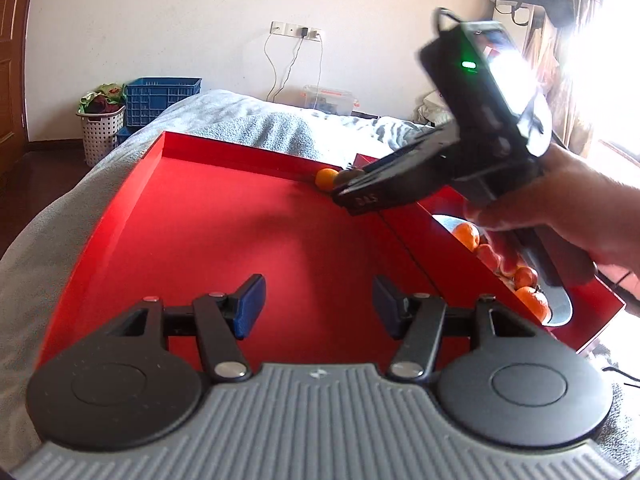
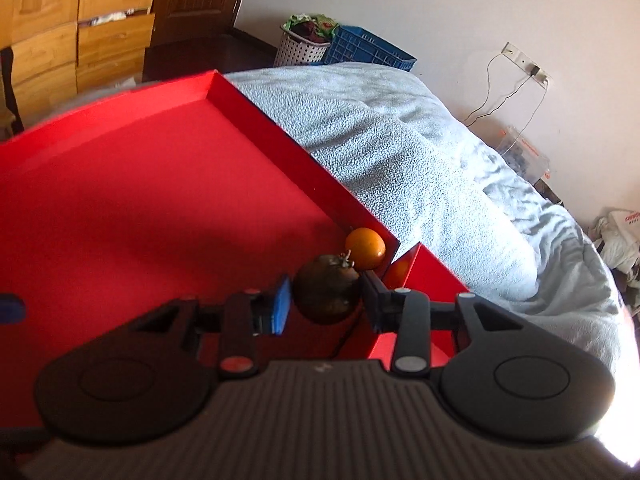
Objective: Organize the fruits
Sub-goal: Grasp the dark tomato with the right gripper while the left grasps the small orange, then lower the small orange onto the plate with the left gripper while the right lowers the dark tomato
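A large red tray [image 1: 200, 232] lies on the bed; it also shows in the right wrist view [image 2: 120, 200]. An orange [image 1: 325, 179] sits in its far right corner, also seen in the right wrist view [image 2: 365, 249]. My right gripper [image 2: 326, 300] has a dark brown round fruit [image 2: 326, 294] between its pads, just in front of the orange; both pads touch it. In the left wrist view the right gripper [image 1: 348, 184] reaches into that corner. My left gripper [image 1: 318, 306] is open and empty over the tray's near part. A bowl with oranges and red fruits [image 1: 516, 272] sits in a second red tray at right.
A grey blanket [image 2: 420, 152] covers the bed around the trays. A white laundry basket [image 1: 100, 128] and blue crate [image 1: 160, 98] stand by the far wall. Cables hang from a wall socket [image 1: 296, 32]. A clear plastic box [image 1: 328, 98] lies behind the bed.
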Action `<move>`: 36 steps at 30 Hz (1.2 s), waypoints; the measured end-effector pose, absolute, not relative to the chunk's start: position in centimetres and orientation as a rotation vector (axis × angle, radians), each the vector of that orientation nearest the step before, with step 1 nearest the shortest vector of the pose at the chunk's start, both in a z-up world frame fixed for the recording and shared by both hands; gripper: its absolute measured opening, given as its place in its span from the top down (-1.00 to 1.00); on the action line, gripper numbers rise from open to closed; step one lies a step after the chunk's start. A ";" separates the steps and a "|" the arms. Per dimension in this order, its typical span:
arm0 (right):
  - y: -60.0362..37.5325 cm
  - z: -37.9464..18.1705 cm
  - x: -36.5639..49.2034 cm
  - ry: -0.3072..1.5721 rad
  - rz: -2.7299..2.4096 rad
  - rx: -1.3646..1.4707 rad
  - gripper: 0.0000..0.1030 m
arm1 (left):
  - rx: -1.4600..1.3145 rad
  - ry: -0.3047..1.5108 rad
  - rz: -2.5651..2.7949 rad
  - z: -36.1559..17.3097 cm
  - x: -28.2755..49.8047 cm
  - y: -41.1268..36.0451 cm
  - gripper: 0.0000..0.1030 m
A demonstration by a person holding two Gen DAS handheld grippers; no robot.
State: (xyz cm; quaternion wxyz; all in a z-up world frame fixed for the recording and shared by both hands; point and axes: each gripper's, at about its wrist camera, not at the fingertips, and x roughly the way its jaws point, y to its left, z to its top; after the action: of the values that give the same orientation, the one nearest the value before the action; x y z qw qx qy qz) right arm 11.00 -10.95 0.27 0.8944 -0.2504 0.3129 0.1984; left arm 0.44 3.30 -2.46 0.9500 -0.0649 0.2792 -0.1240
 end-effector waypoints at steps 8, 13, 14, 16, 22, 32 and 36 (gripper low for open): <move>-15.0 2.4 2.5 0.550 0.418 -0.282 0.19 | -0.054 0.567 -0.232 3.2 4.4 5.0 -0.29; -16.1 1.8 -0.6 0.527 0.425 -0.177 0.19 | 0.160 0.510 -0.402 5.9 10.3 1.0 -0.29; -16.3 1.6 -0.9 0.526 0.428 -0.154 0.19 | 0.191 0.519 -0.444 5.7 11.8 0.1 -0.29; -16.7 1.3 -1.5 0.527 0.439 -0.116 0.19 | 0.257 0.529 -0.498 5.0 14.3 -1.3 -0.29; -16.5 0.6 -2.2 0.505 0.474 -0.119 0.20 | 0.402 0.611 -0.537 -0.3 20.9 -3.6 -0.20; -16.7 0.1 -2.0 0.517 0.528 -0.070 0.19 | 0.498 0.643 -0.619 -5.1 25.5 -4.2 -0.04; -16.7 0.1 -2.0 0.524 0.527 -0.054 0.19 | 0.505 0.630 -0.634 -5.7 26.6 -4.2 0.03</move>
State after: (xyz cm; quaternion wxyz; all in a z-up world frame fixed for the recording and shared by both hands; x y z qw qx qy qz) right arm -1.96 -16.73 0.06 0.9314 -0.0261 0.2559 0.2576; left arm 26.58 -4.24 -5.69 0.8712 0.2414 0.3013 -0.3033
